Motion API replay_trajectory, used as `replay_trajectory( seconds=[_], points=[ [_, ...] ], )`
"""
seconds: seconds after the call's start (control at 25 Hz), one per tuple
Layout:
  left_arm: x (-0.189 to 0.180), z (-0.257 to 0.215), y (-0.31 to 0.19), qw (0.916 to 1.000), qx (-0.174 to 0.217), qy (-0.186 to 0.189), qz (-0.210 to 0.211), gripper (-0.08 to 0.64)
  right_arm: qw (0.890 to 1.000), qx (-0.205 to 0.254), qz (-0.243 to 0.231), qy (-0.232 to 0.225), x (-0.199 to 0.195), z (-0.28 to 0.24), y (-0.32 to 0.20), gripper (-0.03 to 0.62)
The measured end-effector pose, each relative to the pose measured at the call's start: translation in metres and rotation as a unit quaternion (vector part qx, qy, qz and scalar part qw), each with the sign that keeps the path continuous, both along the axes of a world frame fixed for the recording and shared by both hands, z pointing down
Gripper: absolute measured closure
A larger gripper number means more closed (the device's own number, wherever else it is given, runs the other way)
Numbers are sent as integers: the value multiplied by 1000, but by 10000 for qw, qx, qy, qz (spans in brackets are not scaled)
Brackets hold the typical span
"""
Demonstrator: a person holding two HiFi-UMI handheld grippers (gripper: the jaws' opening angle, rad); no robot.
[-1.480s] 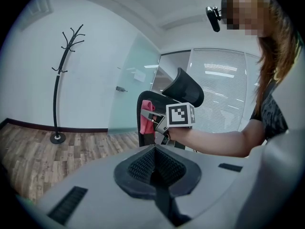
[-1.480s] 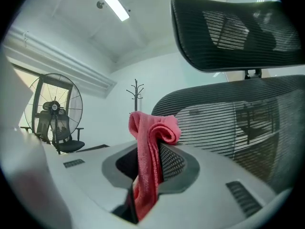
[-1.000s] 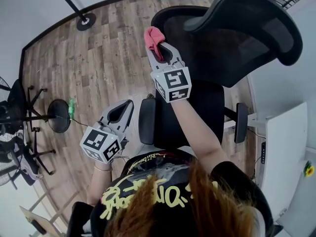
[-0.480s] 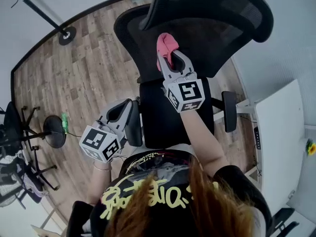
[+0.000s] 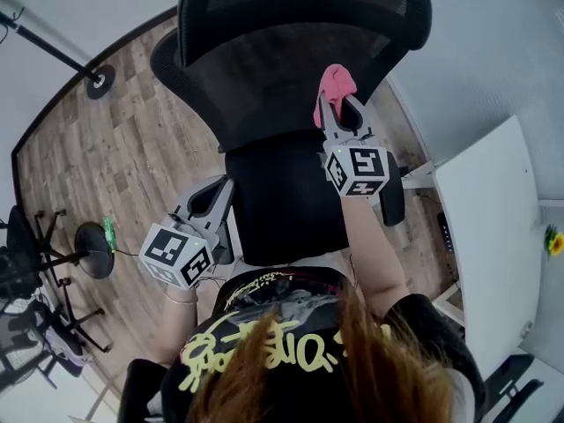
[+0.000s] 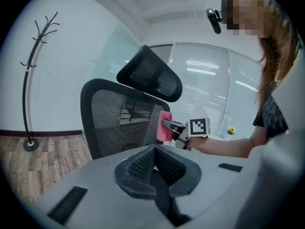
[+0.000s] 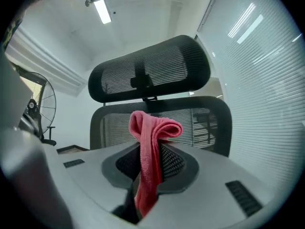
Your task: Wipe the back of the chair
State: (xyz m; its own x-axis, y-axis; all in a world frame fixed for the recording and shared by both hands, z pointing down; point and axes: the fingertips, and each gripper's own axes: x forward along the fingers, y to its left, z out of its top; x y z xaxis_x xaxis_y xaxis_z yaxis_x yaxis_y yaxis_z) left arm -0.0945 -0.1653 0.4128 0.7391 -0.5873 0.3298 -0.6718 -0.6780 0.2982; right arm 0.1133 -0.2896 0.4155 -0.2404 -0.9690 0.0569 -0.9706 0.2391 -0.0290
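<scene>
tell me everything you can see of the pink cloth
The pink cloth is a soft, towel-like rag, bunched into a folded loop at its top, with its tail running back between the jaws of the right gripper, which is shut on it. It is held at the right-hand edge of the chair's black mesh backrest; contact with the mesh is unclear.

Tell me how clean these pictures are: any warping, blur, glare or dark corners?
Head view: sharp and evenly lit, with a wide-angle bend curving the floor boards. Left gripper view: strong fisheye with black corners, the chair back clear. Right gripper view: the same fisheye, the pink cloth crisp, the ceiling light glaring, the blinds bright but still readable.
</scene>
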Motion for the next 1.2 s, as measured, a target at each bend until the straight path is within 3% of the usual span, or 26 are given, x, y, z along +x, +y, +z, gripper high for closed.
replay_trajectory(
  seconds=[0.24,0.52,0.88,1.2],
  points=[
    [24,-3,2,10000,-15,-12,-47,571,9984,-108,553,33,77,5,-2,520],
    [44,1,3,9996,-18,-79,-280,571,9960,-143,881,19,141,16,-12,520],
    [62,5,2,9983,-58,-160,-558,571,9951,-305,940,84,182,38,-32,520],
    [67,9,4,9974,-83,-239,-682,571,9941,-550,912,195,189,67,-49,520]
  ],
)
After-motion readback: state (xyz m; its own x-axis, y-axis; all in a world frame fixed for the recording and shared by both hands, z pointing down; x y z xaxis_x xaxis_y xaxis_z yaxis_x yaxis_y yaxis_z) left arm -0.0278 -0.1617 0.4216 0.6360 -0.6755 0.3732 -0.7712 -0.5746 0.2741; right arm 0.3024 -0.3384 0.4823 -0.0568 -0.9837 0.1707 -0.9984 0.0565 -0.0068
